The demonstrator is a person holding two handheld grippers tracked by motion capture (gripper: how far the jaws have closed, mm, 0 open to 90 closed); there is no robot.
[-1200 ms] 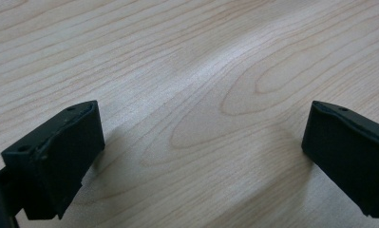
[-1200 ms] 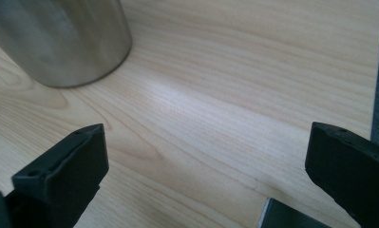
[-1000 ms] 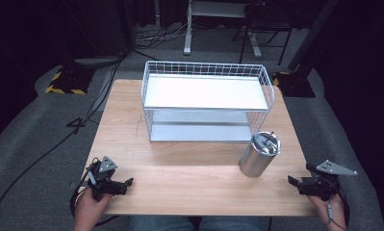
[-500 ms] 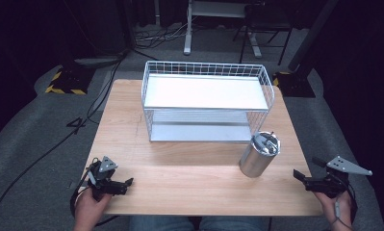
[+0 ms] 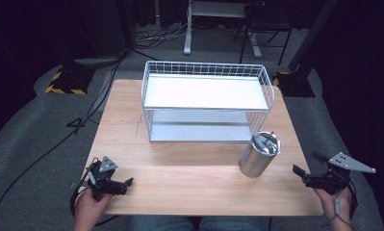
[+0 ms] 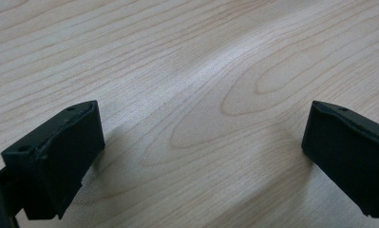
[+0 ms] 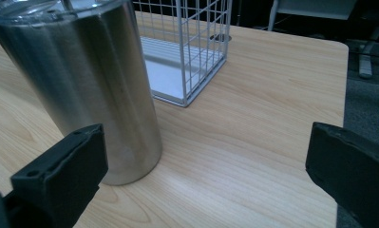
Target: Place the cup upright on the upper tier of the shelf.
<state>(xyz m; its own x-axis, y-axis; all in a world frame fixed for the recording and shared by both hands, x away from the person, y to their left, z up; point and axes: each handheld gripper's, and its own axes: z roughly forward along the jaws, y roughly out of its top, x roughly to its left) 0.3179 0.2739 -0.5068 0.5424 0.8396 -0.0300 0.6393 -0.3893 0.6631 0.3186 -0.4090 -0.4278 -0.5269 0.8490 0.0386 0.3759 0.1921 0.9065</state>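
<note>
Dark room, grey carpet, cables trailing behind a pale wooden table [image 5: 194, 178].

Right gripper [image 5: 309, 176] at the table's right edge, jaws spread wide, nothing between them, pointed toward the steel tumbler [image 5: 259, 155]. In the right gripper view [image 7: 201, 156], tumbler [image 7: 90, 90] near and off to the left of the gap, overlapping the left jaw rather than centred. Upright on the wood, clear lid on top, just in front of the right corner of the white wire rack [image 5: 206, 101], apart from it as far as can be told.

Left gripper [image 5: 113, 184] low over the table's near left corner, jaws likewise parted, bare wood grain between them in the left gripper view [image 6: 201, 147]. Well apart from the tumbler.

Likely step in hand: reaching to grasp the tumbler with the right gripper. To do it well: swing the gripper left to centre the body between both jaws before advancing; keep level, aim at mid-height for a smooth, slippery wall; close squarely across the widest part. Worth minding the rack's wire [image 7: 196, 52] close behind, and a push from one jaw tipping the tumbler.
</note>
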